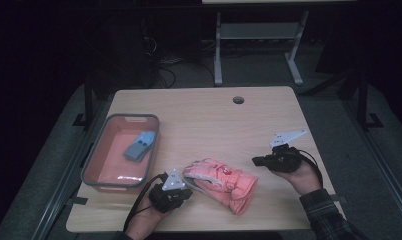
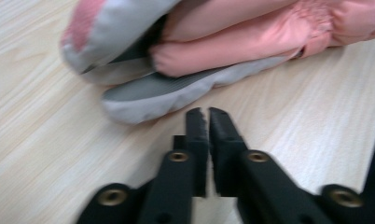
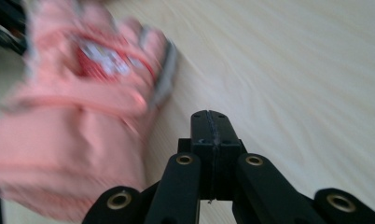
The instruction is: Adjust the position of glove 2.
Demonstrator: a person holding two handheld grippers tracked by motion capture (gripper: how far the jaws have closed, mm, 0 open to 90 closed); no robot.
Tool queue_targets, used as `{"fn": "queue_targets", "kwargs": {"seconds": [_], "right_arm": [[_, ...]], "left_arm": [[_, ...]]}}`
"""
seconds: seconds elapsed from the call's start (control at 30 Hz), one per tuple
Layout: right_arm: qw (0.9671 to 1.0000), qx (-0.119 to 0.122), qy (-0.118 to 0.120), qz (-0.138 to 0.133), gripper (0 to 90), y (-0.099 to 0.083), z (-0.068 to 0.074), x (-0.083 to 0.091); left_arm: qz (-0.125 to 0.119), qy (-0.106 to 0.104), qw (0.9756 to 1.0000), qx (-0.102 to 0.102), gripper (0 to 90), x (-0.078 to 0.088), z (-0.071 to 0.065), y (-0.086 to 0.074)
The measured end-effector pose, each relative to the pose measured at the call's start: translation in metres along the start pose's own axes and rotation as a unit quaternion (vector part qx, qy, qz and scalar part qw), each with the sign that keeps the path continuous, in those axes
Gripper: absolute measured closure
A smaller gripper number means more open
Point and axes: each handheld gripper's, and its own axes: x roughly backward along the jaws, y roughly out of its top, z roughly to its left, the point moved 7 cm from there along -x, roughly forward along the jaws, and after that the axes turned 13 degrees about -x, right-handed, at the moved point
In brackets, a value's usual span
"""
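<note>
A pair of pink gloves [image 1: 223, 183] with grey palms lies bunched on the worktop [image 1: 204, 115], near its front edge at about 6 o'clock from the middle, with nothing gripping it. In the left gripper view the grey fingertips of the gloves [image 2: 176, 88] rest on the wood just ahead of the gripper.

The left gripper [image 1: 185, 186] sits at the gloves' 9 o'clock, just beside them — its jaws are together and empty. The right gripper [image 1: 256, 161] is at the gloves' 2 o'clock, a little apart from them, jaws likewise pressed together on nothing; in its own view the gloves [image 3: 73, 116] show blurred at the left.

Farther out, at 10 o'clock from the gloves, a grey-rimmed tray with a pink floor [image 1: 101, 150] stands near the worktop's left edge — a blue-grey object [image 1: 139, 146] lies inside it.
</note>
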Motion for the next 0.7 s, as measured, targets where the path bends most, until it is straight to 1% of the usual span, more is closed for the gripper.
{"fn": "queue_targets", "kwargs": {"seconds": [0.03,0.1,0.13,0.17,0.2,0.27,0.3,0.33,0.37,0.4,0.43,0.47,0.5,0.57,0.63,0.67,0.7], "right_arm": [[1.0000,-0.006,-0.003,0.006,90.0,-0.005,-0.003,-0.001],[0.9998,-0.002,-0.004,0.017,90.0,-0.015,-0.009,-0.004],[0.9998,-0.002,-0.004,0.017,90.0,-0.015,-0.009,-0.004],[0.9998,-0.005,-0.001,0.021,90.0,-0.019,-0.009,-0.006],[0.9995,-0.001,0.005,0.032,90.0,-0.028,-0.008,-0.012],[0.9990,0.000,0.007,0.045,90.0,-0.034,-0.007,-0.016],[0.9987,0.005,0.009,0.049,90.0,-0.036,-0.006,-0.019],[0.9985,0.004,0.010,0.053,90.0,-0.038,-0.005,-0.021],[0.9984,0.008,0.012,0.054,90.0,-0.038,-0.004,-0.022],[0.9983,0.006,0.013,0.057,90.0,-0.039,-0.003,-0.023],[0.9983,0.007,0.014,0.057,90.0,-0.039,-0.002,-0.023],[0.9983,0.010,0.017,0.054,90.0,-0.040,-0.001,-0.023],[0.9983,0.007,0.018,0.055,90.0,-0.041,0.000,-0.023],[0.9982,0.011,0.019,0.056,90.0,-0.043,0.000,-0.023],[0.9982,0.007,0.019,0.056,90.0,-0.044,0.001,-0.023],[0.9982,0.007,0.019,0.056,90.0,-0.044,0.001,-0.023],[0.9983,0.006,0.023,0.053,90.0,-0.046,0.002,-0.022]], "left_arm": [[0.000,-0.004,1.0000,-0.001,89.3,-0.001,-0.001,0.002],[0.002,-0.009,0.9999,-0.006,89.4,-0.006,-0.003,0.004],[0.002,-0.009,0.9999,-0.006,89.3,-0.006,-0.003,0.004],[0.003,-0.013,0.9999,-0.006,89.3,-0.010,-0.005,0.006],[0.004,-0.016,0.9998,-0.008,89.3,-0.013,-0.006,0.008],[0.002,-0.019,0.9998,-0.010,89.3,-0.019,-0.006,0.012],[-0.001,-0.017,0.9998,-0.012,89.3,-0.021,-0.006,0.015],[-0.002,-0.017,0.9998,-0.014,89.3,-0.024,-0.005,0.017],[-0.003,-0.019,0.9997,-0.013,89.3,-0.025,-0.005,0.020],[-0.005,-0.020,0.9997,-0.013,89.3,-0.027,-0.005,0.022],[-0.004,-0.019,0.9997,-0.017,89.3,-0.029,-0.005,0.023],[-0.004,-0.018,0.9997,-0.017,89.3,-0.031,-0.004,0.024],[-0.002,-0.018,0.9997,-0.019,89.3,-0.032,-0.002,0.025],[0.000,-0.016,0.9996,-0.022,89.3,-0.034,0.001,0.026],[-0.004,-0.016,0.9998,-0.010,89.3,-0.037,0.005,0.028],[-0.004,-0.016,0.9998,-0.010,89.3,-0.037,0.005,0.028],[0.000,-0.017,0.9998,-0.011,89.3,-0.039,0.009,0.028]]}}
